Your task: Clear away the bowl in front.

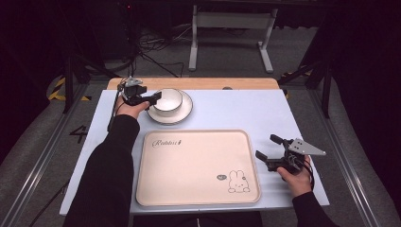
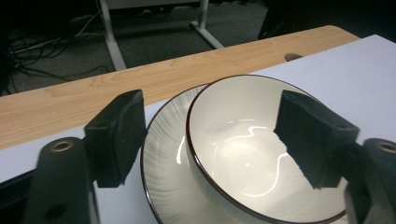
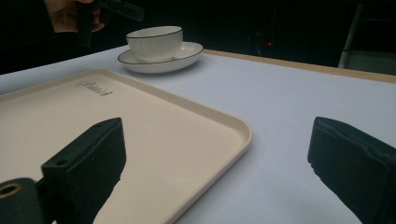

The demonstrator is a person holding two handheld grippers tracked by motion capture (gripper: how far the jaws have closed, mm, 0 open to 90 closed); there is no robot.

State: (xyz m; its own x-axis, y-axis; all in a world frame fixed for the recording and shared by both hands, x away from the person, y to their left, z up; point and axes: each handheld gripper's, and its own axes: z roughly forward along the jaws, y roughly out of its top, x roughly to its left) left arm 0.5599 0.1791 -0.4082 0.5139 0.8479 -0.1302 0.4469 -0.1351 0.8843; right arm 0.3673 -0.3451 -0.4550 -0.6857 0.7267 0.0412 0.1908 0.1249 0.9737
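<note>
Grabbing the bowl (image 1: 169, 100) is the step: left gripper (image 1: 152, 98), upper left, open astride its rim; next, squeeze. Right gripper (image 1: 267, 152) open, empty.

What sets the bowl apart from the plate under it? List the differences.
The bowl is deep with upright walls; the plate is shallow and wider. The bowl sits on the plate, while the plate rests on the table. The left gripper reaches the bowl's rim, not the plate's. Both are white with dark rims.
</note>
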